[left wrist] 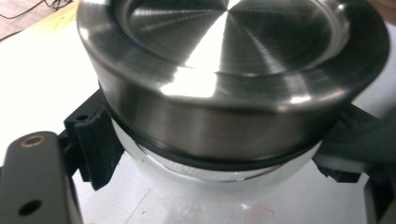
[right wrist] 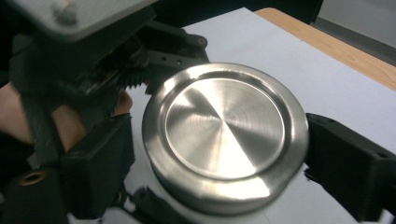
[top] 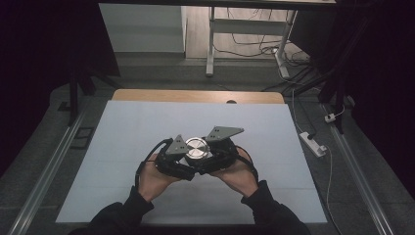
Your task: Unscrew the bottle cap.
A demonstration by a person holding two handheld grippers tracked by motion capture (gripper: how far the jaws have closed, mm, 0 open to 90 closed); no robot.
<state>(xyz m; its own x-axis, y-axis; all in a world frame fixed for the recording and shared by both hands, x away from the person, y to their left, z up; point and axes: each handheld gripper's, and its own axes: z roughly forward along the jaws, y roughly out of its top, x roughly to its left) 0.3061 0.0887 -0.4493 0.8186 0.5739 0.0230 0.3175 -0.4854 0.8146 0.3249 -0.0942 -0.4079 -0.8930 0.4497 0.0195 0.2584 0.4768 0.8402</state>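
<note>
A round brushed-metal lid [top: 196, 146] tops a low white jar, held between both hands above the middle of the white mat [top: 137, 122]. In the left gripper view, my left gripper [left wrist: 215, 163] is shut on the jar's white body [left wrist: 196, 179], its ribbed black pads [left wrist: 95, 144] just beneath the lid [left wrist: 224, 93]. My right gripper [right wrist: 219, 149] grips the lid [right wrist: 224, 130] by its rim, one black jaw on each side. In the high view the left gripper [top: 186, 160] and the right gripper [top: 209, 157] meet at the jar from either side.
The mat covers a wooden table whose bare far edge [top: 195, 95] shows at the back. On the floor to the right lie a power strip [top: 313, 143] and cables. White desk legs [top: 210, 44] stand beyond the table.
</note>
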